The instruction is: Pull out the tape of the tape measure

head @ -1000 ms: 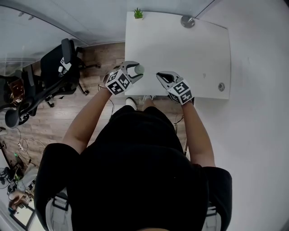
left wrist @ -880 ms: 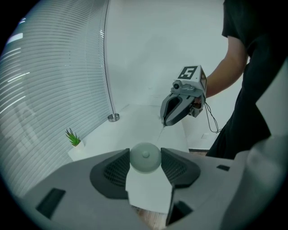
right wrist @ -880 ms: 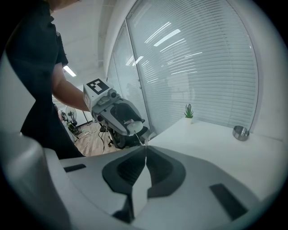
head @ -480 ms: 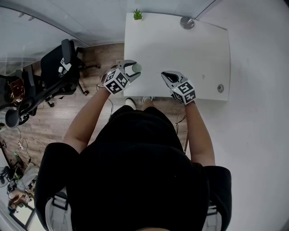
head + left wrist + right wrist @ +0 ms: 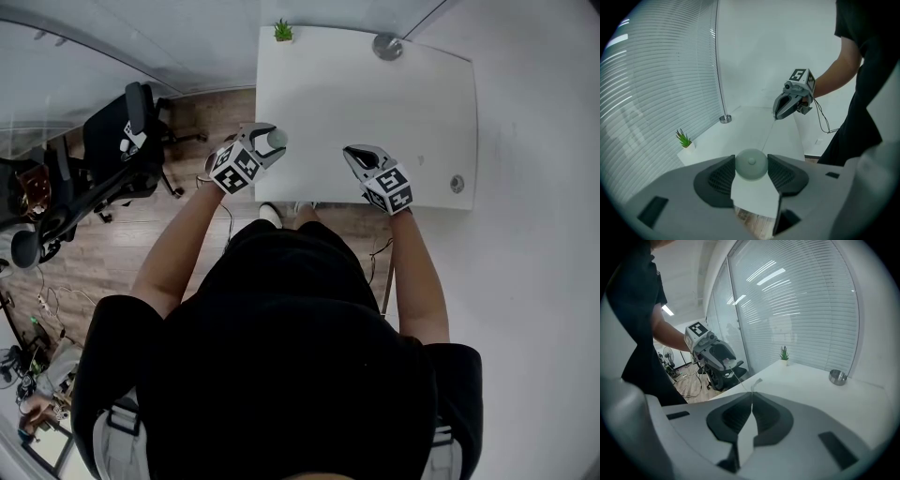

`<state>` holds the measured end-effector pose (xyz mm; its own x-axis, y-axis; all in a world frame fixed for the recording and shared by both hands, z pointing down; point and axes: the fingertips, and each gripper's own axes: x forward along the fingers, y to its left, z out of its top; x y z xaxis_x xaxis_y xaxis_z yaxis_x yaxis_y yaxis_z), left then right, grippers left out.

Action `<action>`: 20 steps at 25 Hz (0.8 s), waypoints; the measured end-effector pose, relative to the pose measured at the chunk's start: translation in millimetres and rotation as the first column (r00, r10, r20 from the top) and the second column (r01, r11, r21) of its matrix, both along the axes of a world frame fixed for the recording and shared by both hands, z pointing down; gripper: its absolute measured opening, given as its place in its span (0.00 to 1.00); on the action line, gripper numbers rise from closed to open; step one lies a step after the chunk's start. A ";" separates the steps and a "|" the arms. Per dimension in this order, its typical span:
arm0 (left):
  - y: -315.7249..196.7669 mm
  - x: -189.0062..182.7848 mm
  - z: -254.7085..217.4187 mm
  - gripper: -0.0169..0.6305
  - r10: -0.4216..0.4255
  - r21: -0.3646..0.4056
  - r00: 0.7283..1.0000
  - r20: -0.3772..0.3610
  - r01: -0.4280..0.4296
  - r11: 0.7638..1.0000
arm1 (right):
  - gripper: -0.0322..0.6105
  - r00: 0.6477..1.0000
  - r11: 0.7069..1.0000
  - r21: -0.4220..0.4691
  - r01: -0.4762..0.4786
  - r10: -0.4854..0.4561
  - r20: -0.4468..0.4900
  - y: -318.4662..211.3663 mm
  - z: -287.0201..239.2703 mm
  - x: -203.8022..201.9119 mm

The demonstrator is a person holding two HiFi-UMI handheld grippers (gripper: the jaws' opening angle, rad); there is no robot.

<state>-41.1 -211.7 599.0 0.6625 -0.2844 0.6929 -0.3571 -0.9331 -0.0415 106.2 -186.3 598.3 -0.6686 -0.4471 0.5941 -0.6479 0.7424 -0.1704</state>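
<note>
**A:** Containers first. What is on the worktop [image 5: 375, 103]?

**B:** There are two, both at the far edge. A small metal bowl [image 5: 388, 46] sits near the far right corner, and whether anything lies in it can't be made out. At the far left corner a little white pot [image 5: 688, 147] holds a spiky green plant [image 5: 282, 30], standing upright.

**A:** And the tape measure?

**B:** The round grey-green tape measure [image 5: 751, 164] is up in the air over the worktop's left edge. It is clamped between the fingers [image 5: 719, 176] of the left gripper [image 5: 270, 141], one pad on each side of it.

**A:** What about the right gripper?

**B:** The right gripper [image 5: 354, 156] hovers over the near part of the worktop, well apart from the left one. Its fingers [image 5: 771, 418] are pressed together on the end of the tape [image 5: 767, 135]. That thin strip runs straight through the air from one gripper to the other.

**A:** What has changed from a second ago?

**B:** The gap! The right gripper has slid to the right along the near edge and the left one has edged slightly left. The two now stand wider apart, with a longer stretch of tape between them. Both grips look the same as before, left on the tape measure and right on the tape's end. The bowl and the pot haven't moved on the worktop.
</note>
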 end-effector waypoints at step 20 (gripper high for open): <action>-17.6 -23.4 1.8 0.38 -0.066 0.010 0.998 0.007 0.066 0.998 | 0.06 0.997 0.999 0.000 -0.053 0.053 -0.049 -18.2 4.1 35.5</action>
